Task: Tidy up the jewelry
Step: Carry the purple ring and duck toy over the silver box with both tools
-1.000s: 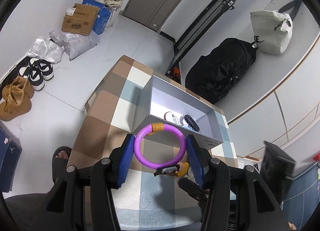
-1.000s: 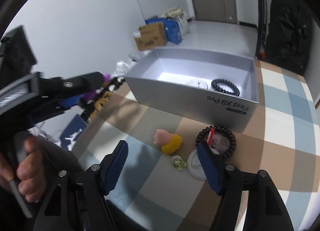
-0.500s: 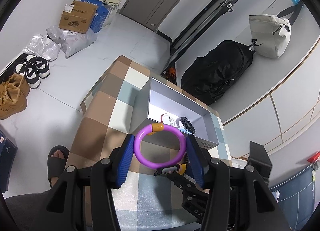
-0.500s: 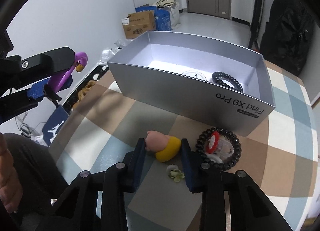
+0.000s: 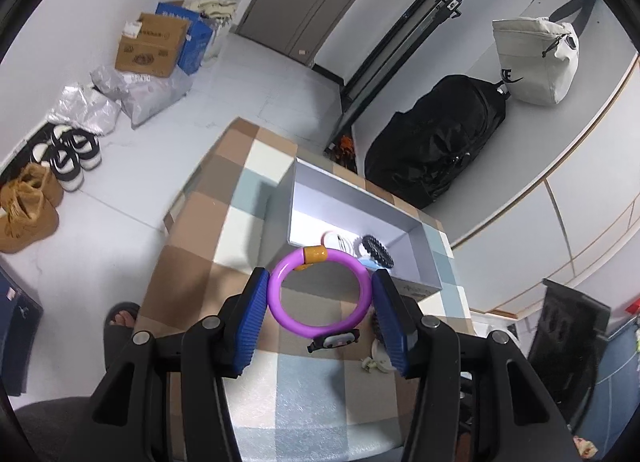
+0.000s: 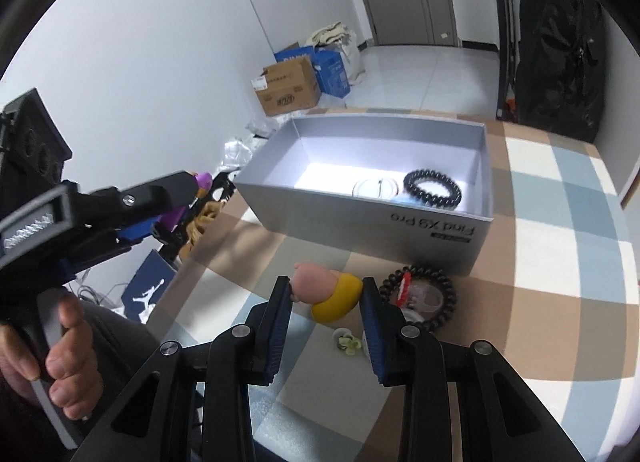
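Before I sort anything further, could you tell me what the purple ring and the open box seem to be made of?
Purple ring: probably plastic or silicone, a smooth, uniformly coloured tube with a soft sheen and an orange sleeve on top.
Open box: likely coated cardboard, thin straight walls, matte silver-grey outside with printed lettering, bright plain interior.

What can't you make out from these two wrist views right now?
- Left wrist: pink-and-yellow charm is out of sight; left gripper and purple bangle cover that spot.
- Right wrist: right gripper finger hides the clear disc beside the flower charm.
- Both: items under the black bead bracelet in the grey box are too small to identify.
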`<move>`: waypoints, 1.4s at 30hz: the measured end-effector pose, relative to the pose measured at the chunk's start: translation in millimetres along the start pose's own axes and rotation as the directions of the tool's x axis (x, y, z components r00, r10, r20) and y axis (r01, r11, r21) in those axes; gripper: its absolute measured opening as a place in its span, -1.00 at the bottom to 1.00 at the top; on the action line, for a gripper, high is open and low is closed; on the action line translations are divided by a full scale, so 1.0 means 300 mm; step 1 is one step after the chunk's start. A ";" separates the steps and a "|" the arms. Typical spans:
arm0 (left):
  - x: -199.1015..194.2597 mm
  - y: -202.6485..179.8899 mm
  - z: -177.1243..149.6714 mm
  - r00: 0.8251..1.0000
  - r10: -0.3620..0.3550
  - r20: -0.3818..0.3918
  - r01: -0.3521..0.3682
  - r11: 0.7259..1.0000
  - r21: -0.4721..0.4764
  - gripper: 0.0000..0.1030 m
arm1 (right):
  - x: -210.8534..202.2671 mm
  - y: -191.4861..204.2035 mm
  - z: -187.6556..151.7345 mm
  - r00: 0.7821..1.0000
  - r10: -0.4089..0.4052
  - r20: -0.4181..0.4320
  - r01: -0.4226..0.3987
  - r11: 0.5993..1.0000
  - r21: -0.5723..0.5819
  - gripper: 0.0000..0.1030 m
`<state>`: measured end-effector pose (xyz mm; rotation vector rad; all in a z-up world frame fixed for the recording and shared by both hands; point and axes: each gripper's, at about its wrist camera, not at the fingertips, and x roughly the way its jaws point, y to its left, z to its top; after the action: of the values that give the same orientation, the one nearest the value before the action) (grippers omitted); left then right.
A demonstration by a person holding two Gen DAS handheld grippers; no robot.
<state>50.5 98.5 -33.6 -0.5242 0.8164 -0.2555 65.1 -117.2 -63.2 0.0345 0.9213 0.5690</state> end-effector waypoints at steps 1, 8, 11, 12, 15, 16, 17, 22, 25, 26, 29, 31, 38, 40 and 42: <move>-0.006 -0.006 0.003 1.000 0.005 0.008 -0.005 1.000 0.012 -0.09 | -0.010 -0.002 0.003 1.000 -0.001 0.006 0.001 1.000 0.000 -0.36; -0.009 -0.089 0.014 0.999 0.030 0.045 -0.036 0.992 0.120 -0.09 | -0.075 -0.035 0.048 0.998 0.014 0.055 -0.015 1.000 0.005 -0.36; 0.000 -0.125 0.023 0.998 0.041 0.046 -0.048 0.987 0.156 -0.09 | -0.089 -0.061 0.073 0.998 0.016 0.062 -0.017 1.000 0.013 -0.36; 0.003 -0.134 0.028 0.998 0.042 0.047 -0.049 0.985 0.165 -0.09 | -0.096 -0.070 0.084 0.997 0.021 0.068 -0.022 1.000 0.016 -0.36; 0.013 -0.152 0.045 0.998 0.036 0.046 -0.044 0.983 0.176 -0.09 | -0.113 -0.090 0.117 0.996 0.038 0.082 -0.039 0.999 0.016 -0.36; 0.018 -0.156 0.053 0.998 0.037 0.044 -0.044 0.983 0.180 -0.09 | -0.114 -0.096 0.130 0.995 0.049 0.085 -0.050 0.999 0.017 -0.36; 0.026 -0.162 0.056 0.998 0.043 0.041 -0.050 0.982 0.183 -0.09 | -0.113 -0.102 0.141 0.995 0.060 0.085 -0.061 0.998 0.018 -0.36; 0.065 -0.165 0.082 0.999 0.040 0.020 -0.043 0.983 0.176 -0.09 | -0.104 -0.128 0.187 0.991 0.098 0.091 -0.101 0.994 0.030 -0.36; 0.093 -0.175 0.093 0.999 0.047 0.011 -0.048 0.982 0.183 -0.09 | -0.091 -0.146 0.215 0.989 0.109 0.098 -0.112 0.993 0.029 -0.36; 0.107 -0.180 0.100 0.999 0.050 0.006 -0.050 0.981 0.186 -0.09 | -0.084 -0.154 0.226 0.989 0.111 0.098 -0.115 0.993 0.028 -0.36; 0.143 -0.191 0.119 0.998 0.055 -0.005 -0.053 0.980 0.190 -0.09 | -0.068 -0.174 0.250 0.988 0.117 0.102 -0.120 0.992 0.027 -0.36; 0.170 -0.198 0.131 0.998 0.059 -0.012 -0.056 0.979 0.196 -0.09 | -0.058 -0.189 0.265 0.987 0.120 0.105 -0.124 0.992 0.031 -0.36; 0.243 -0.194 0.145 0.997 0.073 -0.039 -0.064 0.979 0.193 -0.09 | 0.000 -0.244 0.309 0.986 0.132 0.099 -0.136 0.990 0.041 -0.36; 0.260 -0.188 0.141 0.996 0.076 -0.052 -0.065 0.980 0.189 -0.09 | 0.016 -0.261 0.318 0.986 0.139 0.095 -0.144 0.989 0.045 -0.36; 0.279 -0.187 0.140 0.995 0.081 -0.066 -0.067 0.980 0.186 -0.09 | 0.031 -0.278 0.324 0.986 0.146 0.086 -0.151 0.987 0.057 -0.36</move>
<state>136.4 31.3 -31.9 -0.3124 0.8726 -0.2794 180.7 -163.5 -32.5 0.1835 0.8615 0.6716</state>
